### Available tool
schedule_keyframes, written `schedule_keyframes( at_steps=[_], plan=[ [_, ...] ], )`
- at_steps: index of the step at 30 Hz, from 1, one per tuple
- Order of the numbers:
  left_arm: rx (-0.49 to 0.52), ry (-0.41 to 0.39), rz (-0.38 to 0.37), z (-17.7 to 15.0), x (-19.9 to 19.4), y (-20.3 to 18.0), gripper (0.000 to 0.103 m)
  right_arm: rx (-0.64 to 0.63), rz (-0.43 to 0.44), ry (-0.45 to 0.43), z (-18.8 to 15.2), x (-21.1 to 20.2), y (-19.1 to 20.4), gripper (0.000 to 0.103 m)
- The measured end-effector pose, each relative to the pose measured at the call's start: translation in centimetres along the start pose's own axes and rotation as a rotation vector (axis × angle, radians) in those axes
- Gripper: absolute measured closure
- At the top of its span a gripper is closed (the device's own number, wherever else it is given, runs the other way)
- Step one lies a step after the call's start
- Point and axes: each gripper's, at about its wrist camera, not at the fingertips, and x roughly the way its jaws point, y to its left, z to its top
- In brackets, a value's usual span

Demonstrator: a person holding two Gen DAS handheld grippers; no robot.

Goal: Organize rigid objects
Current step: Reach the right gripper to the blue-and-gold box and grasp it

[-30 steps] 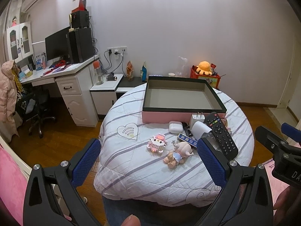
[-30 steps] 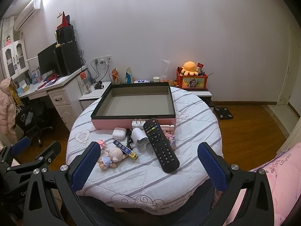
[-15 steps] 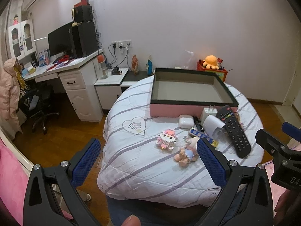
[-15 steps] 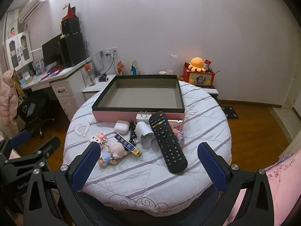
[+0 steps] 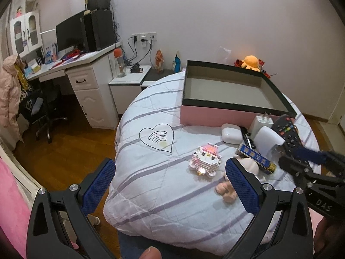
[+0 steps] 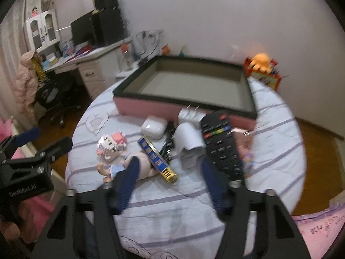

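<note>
A pink box with a dark rim (image 5: 226,113) (image 6: 151,105) stands open and empty on the round table. In front of it lie a black remote (image 6: 222,142) (image 5: 287,132), a white earbud case (image 6: 153,127) (image 5: 231,132), a white plug (image 6: 189,116), a white roll (image 6: 189,145), a blue and gold flat box (image 6: 156,156) (image 5: 256,158), a pink block figure (image 5: 204,159) (image 6: 111,145) and a baby doll (image 6: 138,168). My left gripper (image 5: 170,185) is open, near the table's front left edge. My right gripper (image 6: 170,183) is open, low over the doll and remote's near end.
The striped cloth on the table (image 5: 155,151) hangs over its edge. A white desk with a monitor (image 5: 71,34) and a chair (image 5: 41,110) stand to the left. An orange plush (image 6: 261,61) sits on a red box behind the table.
Both grippers have moved forward and down toward the table. The right gripper's fingers have come closer together and now sit right over the objects; its view is blurred by motion.
</note>
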Motion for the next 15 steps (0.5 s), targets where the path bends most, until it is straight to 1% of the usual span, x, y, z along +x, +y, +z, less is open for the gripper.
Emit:
schedule_keyframes(
  at_steps=[1, 5, 7, 12, 15],
  plan=[
    [0.001, 0.005, 0.001, 0.0, 0.4, 0.0, 0.000, -0.002, 0.017, 0.013, 0.0, 0.5, -0.1, 0.058],
    [0.005, 0.025, -0.001, 0.0, 1.8, -0.3, 0.000, -0.042, 0.043, 0.040, -0.2, 1.7, 0.2, 0.062],
    [0.008, 0.035, -0.008, -0.1, 2.2, -0.5, 0.000, -0.065, 0.048, 0.056, -0.3, 2.1, 0.3, 0.065],
    [0.018, 0.051, -0.018, -0.4, 2.9, -1.0, 0.000, -0.113, 0.020, 0.106, -0.5, 3.4, 0.0, 0.066],
    [0.017, 0.056, -0.020, -0.4, 3.1, -1.1, 0.000, -0.134, 0.019, 0.124, -0.6, 4.1, 0.1, 0.066]
  ],
)
